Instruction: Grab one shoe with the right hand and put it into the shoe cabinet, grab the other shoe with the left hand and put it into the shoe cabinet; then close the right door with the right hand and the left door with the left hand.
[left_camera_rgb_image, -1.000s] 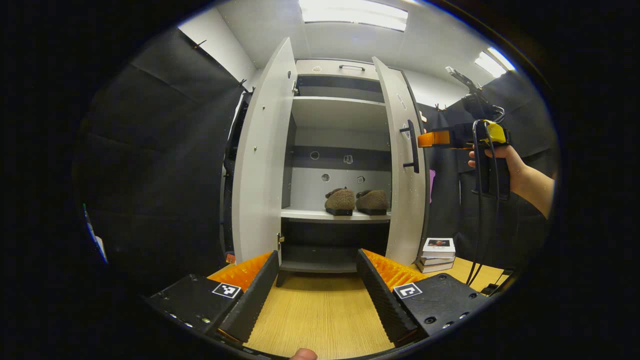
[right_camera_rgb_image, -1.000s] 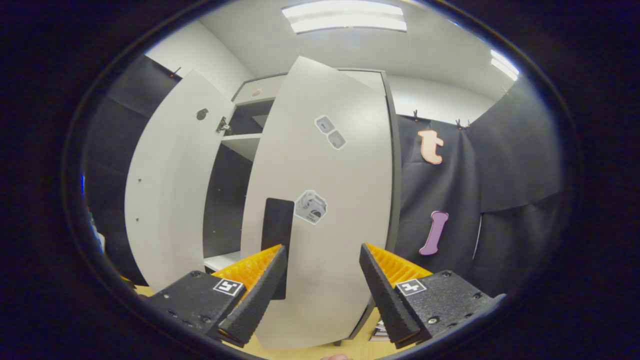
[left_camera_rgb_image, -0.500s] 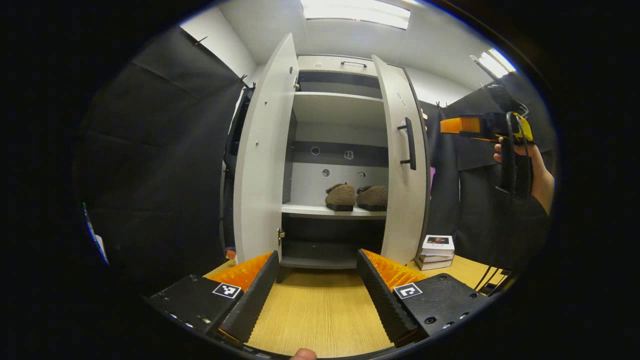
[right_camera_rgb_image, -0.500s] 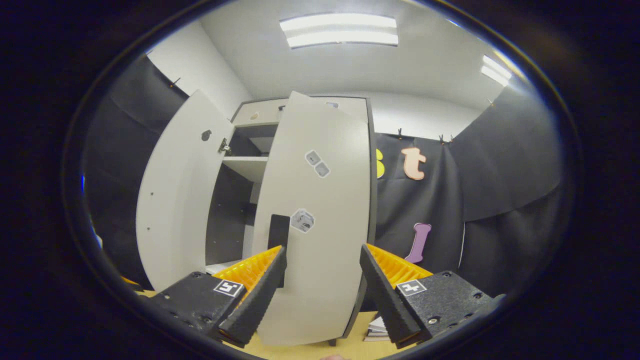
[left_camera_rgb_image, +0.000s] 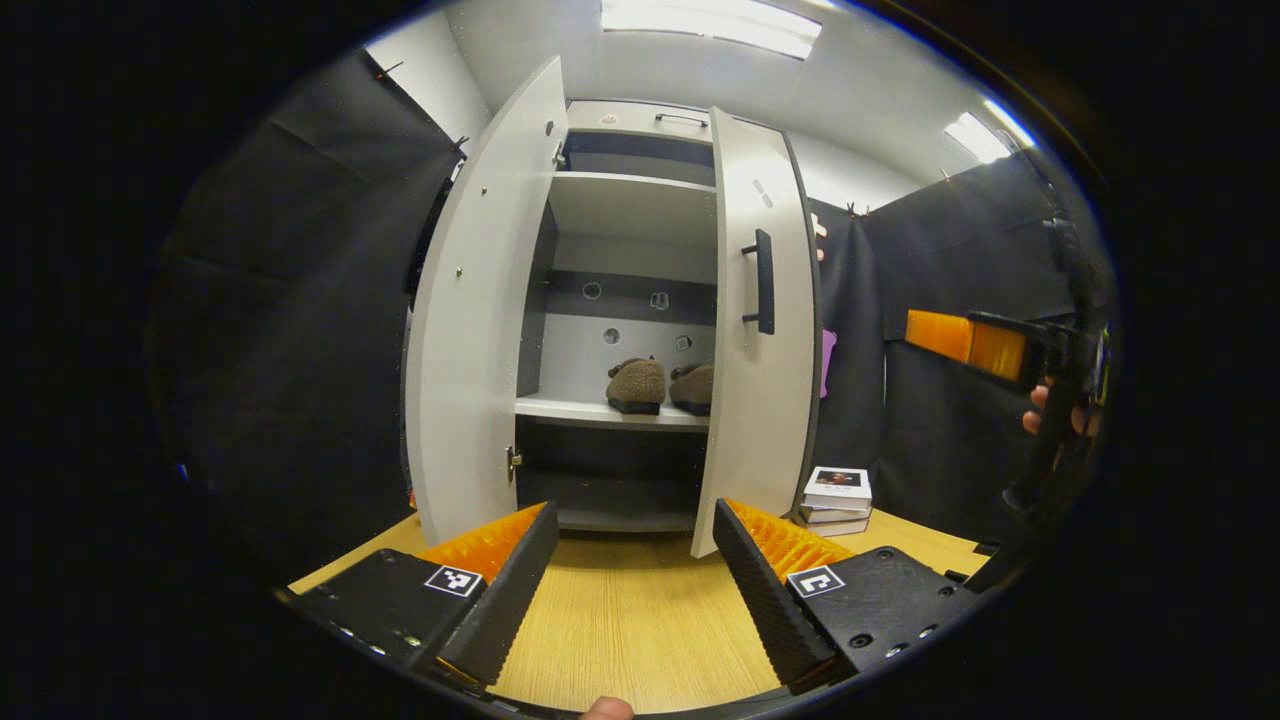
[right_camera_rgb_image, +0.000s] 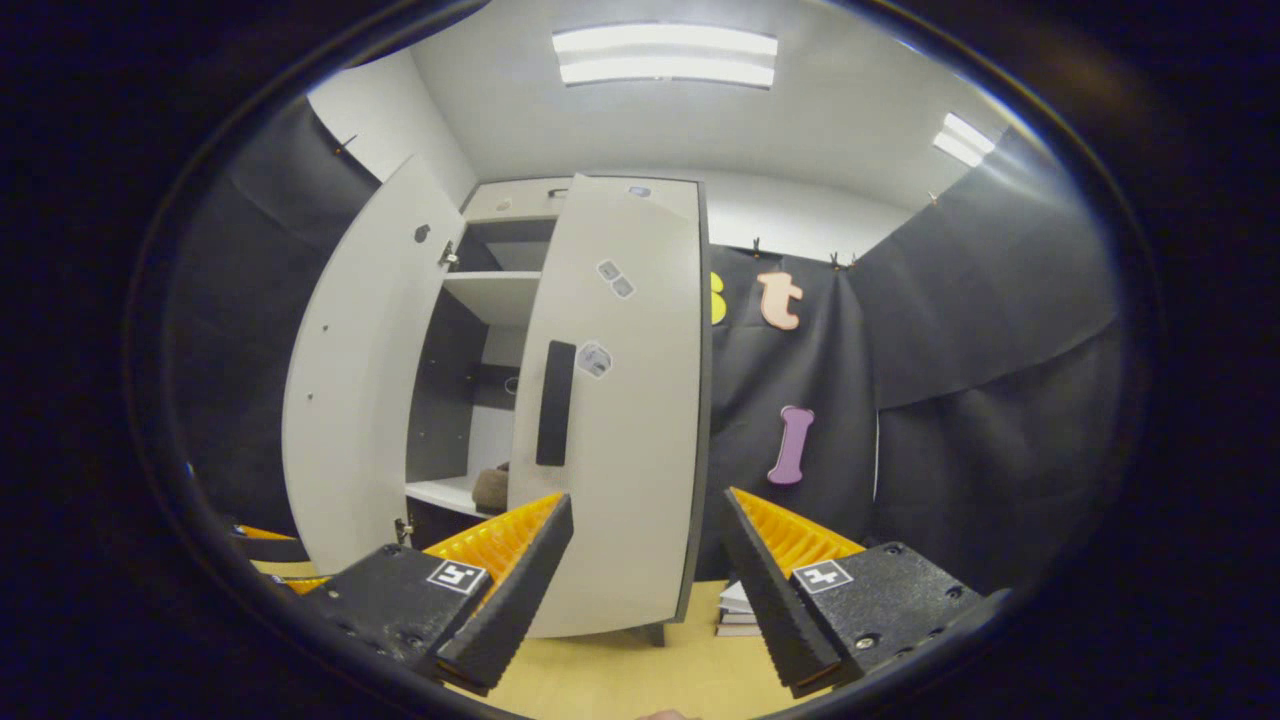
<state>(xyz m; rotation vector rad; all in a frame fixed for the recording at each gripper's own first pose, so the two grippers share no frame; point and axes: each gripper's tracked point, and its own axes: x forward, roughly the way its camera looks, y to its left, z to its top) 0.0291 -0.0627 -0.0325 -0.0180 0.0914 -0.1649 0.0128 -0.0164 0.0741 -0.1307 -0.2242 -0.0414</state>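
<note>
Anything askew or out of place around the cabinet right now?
Nothing odd. Both shoes sit upright, side by side on the shelf. The right door is partly closed, the left door wide open.

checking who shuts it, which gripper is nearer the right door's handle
Right, probably. The right gripper hangs out beyond the front of the right door, beside its handle. The left gripper sits low, facing the cabinet opening.

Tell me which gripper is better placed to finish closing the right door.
Right. The right gripper faces the right door, which stands partly closed, head-on, fingers open. The left gripper points at the shoes on the shelf, nearer the wide-open left door.
</note>
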